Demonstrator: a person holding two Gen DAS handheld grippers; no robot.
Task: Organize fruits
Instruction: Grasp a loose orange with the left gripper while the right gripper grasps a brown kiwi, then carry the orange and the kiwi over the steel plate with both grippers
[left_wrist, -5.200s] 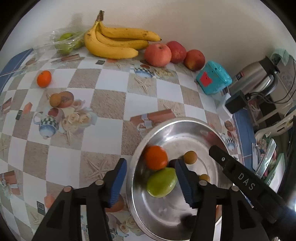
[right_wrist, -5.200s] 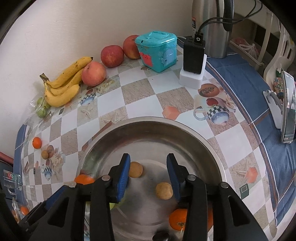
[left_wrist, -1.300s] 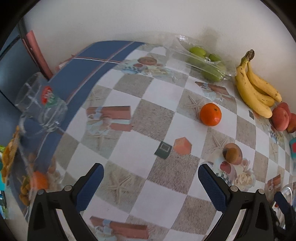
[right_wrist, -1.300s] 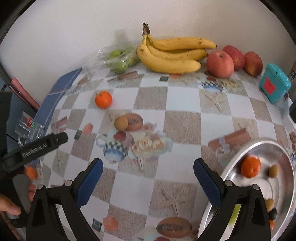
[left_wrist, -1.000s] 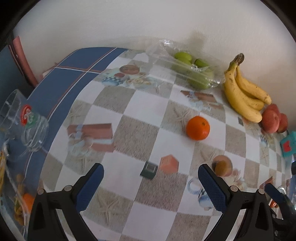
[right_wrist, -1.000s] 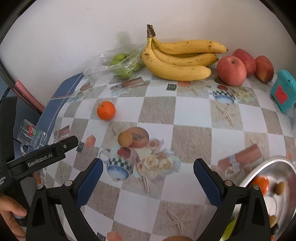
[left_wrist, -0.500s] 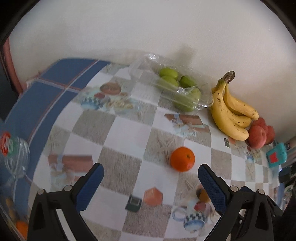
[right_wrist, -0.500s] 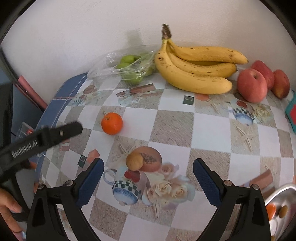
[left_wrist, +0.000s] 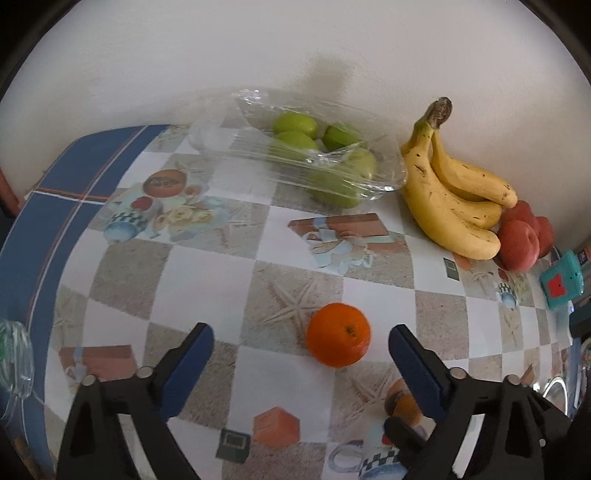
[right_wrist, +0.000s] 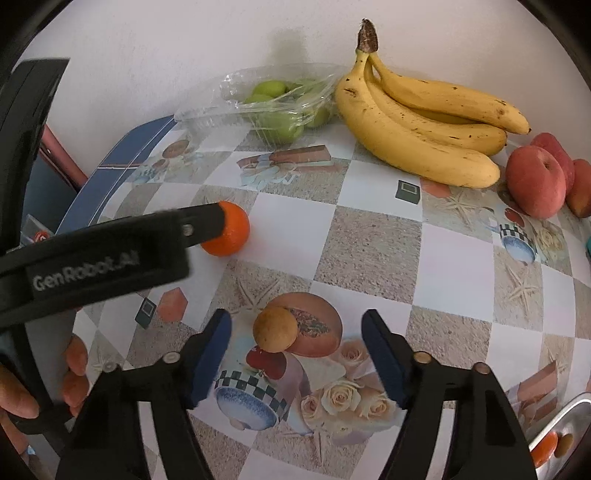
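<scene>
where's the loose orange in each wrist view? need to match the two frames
Left wrist: orange sits low centre, on the table between the open left gripper fingers.
Right wrist: orange is left of centre, its left side hidden behind a left-gripper finger.
Shared landmark: the banana bunch against the wall, right of the bagged green fruit.

1. In the right wrist view, the left gripper (right_wrist: 207, 221) covers the orange's (right_wrist: 231, 234) 9 o'clock side.
2. The bowl (right_wrist: 565, 413) at 4 o'clock is cut by the edge.
3. Film blurs the green fruits (left_wrist: 332, 173).
</scene>
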